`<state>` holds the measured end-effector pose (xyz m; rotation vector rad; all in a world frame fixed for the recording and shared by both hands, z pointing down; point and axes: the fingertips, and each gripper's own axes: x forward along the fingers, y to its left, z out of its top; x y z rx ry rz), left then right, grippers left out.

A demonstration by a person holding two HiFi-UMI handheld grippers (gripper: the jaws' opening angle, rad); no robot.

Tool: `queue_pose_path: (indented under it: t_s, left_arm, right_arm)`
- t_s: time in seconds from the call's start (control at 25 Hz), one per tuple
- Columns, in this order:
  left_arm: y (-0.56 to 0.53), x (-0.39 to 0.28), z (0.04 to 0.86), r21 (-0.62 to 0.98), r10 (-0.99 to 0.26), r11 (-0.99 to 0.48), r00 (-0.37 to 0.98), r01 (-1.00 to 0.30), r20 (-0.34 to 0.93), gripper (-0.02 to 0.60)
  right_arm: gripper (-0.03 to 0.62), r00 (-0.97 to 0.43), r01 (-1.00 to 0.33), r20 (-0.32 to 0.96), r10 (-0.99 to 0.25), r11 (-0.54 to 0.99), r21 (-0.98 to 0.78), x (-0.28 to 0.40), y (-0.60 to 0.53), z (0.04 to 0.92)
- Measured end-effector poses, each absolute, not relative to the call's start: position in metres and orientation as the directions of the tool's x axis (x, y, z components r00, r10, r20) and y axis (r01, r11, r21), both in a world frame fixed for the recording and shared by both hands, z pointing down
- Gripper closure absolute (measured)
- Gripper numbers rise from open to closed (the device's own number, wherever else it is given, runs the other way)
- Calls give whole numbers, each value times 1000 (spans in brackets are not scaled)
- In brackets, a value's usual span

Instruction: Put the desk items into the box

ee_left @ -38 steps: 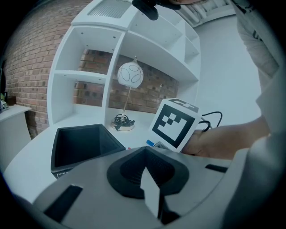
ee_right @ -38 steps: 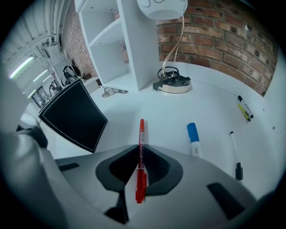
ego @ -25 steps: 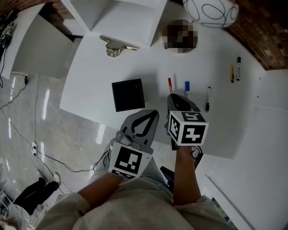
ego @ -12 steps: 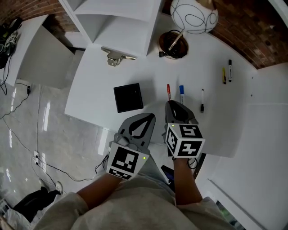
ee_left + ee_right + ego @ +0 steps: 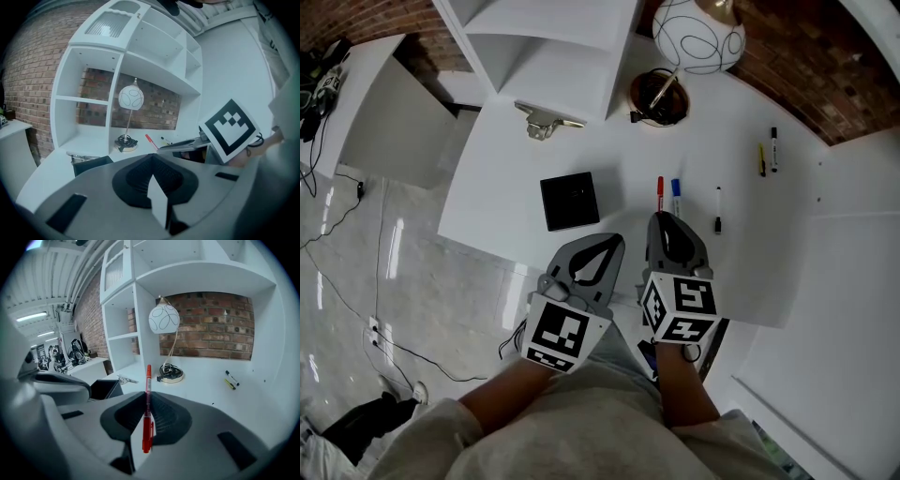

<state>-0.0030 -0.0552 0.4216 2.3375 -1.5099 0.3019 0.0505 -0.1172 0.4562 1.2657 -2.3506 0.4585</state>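
Gripping a red pen in the right gripper, jaws pinched tight on the barrel, tip poking out ahead over the table, close to the middle of its front edge. Left gripper clenched on nothing, hanging at the same front edge, just left of the right one. Straight beyond it, toward the front-left corner: the black box, open-topped. Just right of the red pen, lying parallel: a blue pen, then a black pen. Farther toward the right edge, 2 more side by side: a yellow pen and a black marker. Along the far edge, a lamp and a metal clip.
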Motion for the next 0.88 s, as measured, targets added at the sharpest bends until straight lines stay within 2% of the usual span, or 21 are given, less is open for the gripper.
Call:
queue_pose_path:
  t_s: [0.48, 0.88]
  left_arm:
    - [-53, -18, 405, 156, -872, -332, 366, -930, 326, 575]
    - [-52, -38, 399, 147, -890, -291, 324, -945, 321, 575]
  right_arm:
    - [543, -557, -819, 339, -758, 568, -75, 32, -113, 413]
    - [543, -607, -788, 268, -748, 611, -78, 10, -111, 397]
